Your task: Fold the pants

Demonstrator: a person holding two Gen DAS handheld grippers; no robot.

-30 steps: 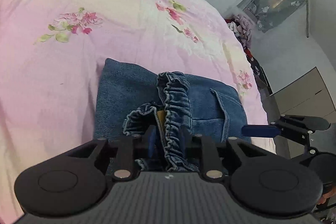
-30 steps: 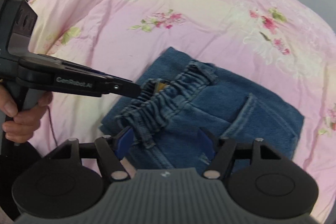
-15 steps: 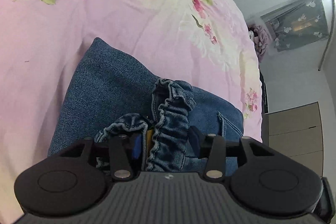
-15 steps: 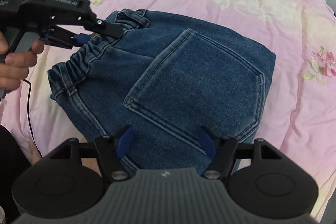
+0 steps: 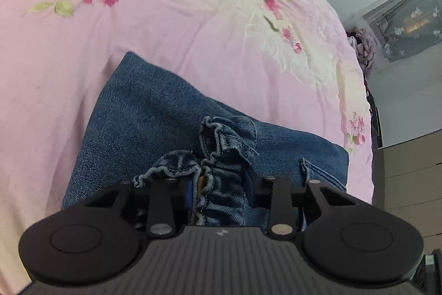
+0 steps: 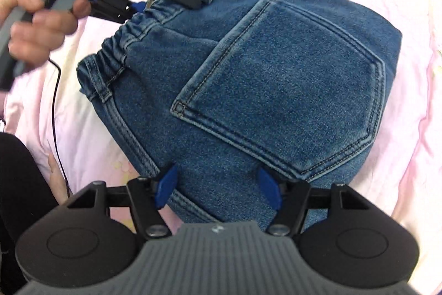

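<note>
Folded blue denim pants (image 6: 276,68) lie on the pink floral bedsheet (image 6: 408,129), back pocket up. My left gripper (image 5: 218,184) has its fingers apart around the elastic waistband (image 5: 221,151), with bunched fabric between them; it also shows in the right wrist view (image 6: 154,2), at the waistband's far end. My right gripper (image 6: 218,187) is open and empty, hovering just over the near edge of the folded pants, below the pocket.
The bed (image 5: 165,32) spreads wide to the left and far side. Beyond its right edge are a clothes pile (image 5: 364,46), a grey patterned hanging (image 5: 406,21) and wooden drawers (image 5: 408,173). A black cable (image 6: 56,112) and the person's hand (image 6: 38,26) are at left.
My left gripper's fingers have spread from tight on the waistband to apart around it. My right gripper has moved closer over the pants, so the pocket looks larger.
</note>
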